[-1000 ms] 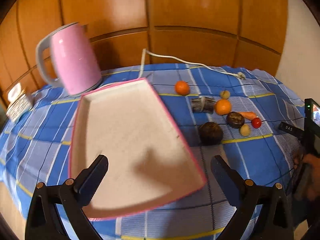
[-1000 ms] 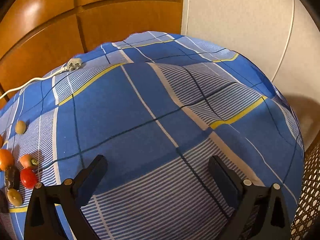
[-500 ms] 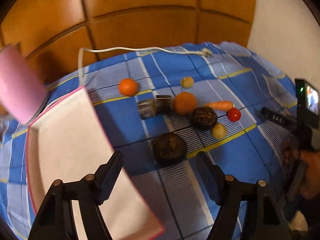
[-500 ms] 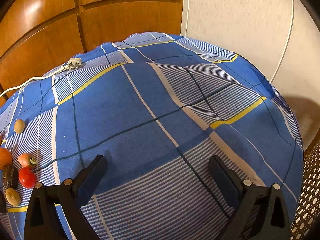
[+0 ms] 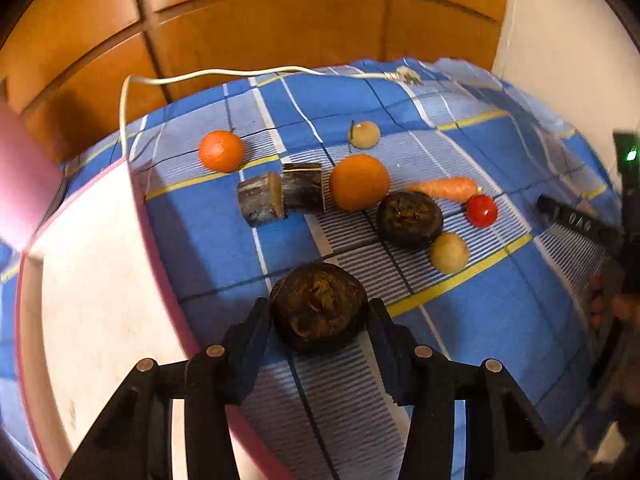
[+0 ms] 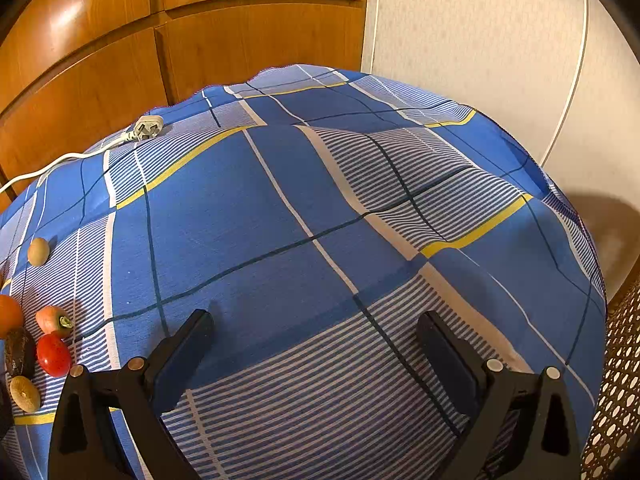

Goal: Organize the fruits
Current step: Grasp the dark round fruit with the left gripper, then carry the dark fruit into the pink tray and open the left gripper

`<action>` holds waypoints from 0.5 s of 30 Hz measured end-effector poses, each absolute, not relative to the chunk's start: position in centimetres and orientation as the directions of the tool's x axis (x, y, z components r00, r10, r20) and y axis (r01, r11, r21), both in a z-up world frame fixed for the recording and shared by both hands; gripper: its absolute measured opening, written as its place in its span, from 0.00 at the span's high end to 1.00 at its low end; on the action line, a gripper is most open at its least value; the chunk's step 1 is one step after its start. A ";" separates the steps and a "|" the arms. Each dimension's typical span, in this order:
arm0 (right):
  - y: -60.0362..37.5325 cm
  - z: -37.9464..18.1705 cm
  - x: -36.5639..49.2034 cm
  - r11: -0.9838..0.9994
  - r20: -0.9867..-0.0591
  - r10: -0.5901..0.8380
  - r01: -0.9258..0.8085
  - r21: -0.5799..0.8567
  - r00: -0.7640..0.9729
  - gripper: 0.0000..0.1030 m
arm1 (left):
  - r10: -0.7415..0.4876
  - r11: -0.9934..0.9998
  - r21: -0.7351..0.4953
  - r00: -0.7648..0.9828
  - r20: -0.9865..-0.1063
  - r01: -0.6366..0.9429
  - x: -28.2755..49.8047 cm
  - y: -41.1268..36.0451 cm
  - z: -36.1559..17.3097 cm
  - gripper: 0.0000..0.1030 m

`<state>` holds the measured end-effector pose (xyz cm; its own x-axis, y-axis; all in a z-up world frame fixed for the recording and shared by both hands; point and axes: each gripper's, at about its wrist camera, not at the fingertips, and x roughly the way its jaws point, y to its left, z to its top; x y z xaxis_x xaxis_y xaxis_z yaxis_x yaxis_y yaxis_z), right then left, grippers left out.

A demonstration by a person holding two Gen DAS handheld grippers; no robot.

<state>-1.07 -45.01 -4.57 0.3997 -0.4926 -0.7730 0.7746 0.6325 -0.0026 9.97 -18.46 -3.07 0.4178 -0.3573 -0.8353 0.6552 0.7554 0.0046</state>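
While the left gripper (image 5: 319,316) brackets the nearest dark round fruit (image 5: 319,307), fingers sit right at its flanks, so it reads as closing or just clamped on it; firm contact can't be confirmed from the wrist view. Fruit rests on the blue plaid cloth (image 5: 500,320) w/ the pink-rimmed tray (image 5: 100,280) just beside it on the left.

Risks from here:
- Fruit is round w/ a rough skin, pads catch it low on the sides. If squeeze is off-centre it could squirt fwd toward the second dark fruit (image 5: 409,219) and the small yellowish one (image 5: 449,253).
- Cloth is loose and wrinkly, so dragging instead of lifting may bunch it and roll the cherry tomato (image 5: 481,211), carrot (image 5: 444,188) or big orange (image 5: 359,182).
- Tray rim is raised; a low carry would clip it and knock the fruit loose.
- White cord (image 5: 168,78) along the far edge is out of the path, low concern.

Right gripper (image 6: 314,348) hovers w/ fingers spread wide over bare cloth near the right edge, holding nothing, so no backup if the fruit rolls.
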 end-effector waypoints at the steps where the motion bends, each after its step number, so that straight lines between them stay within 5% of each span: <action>1: -45.0 -4.6 -1.1 0.632 -0.773 -0.493 0.775 -0.003 0.399 0.00 | -0.370 0.765 -0.008 0.429 -0.824 0.644 9.7 -18.0 -2.7 0.52; 8: -45.0 -4.6 -1.1 0.632 -0.773 -0.493 0.775 -0.003 0.400 0.00 | -0.413 0.867 -0.145 0.525 -0.744 0.476 10.0 -11.6 1.0 0.52; 15: -45.0 -4.6 -1.1 0.632 -0.772 -0.493 0.775 -0.003 0.400 0.00 | -0.185 0.976 -0.072 0.603 -0.776 0.206 13.5 -4.8 0.4 0.52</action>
<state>-1.07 -44.99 -4.57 0.4001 -0.4932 -0.7725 0.7746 0.6325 -0.0026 13.47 -4.81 0.40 0.6031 -0.1845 -0.7760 0.2062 0.9759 -0.0718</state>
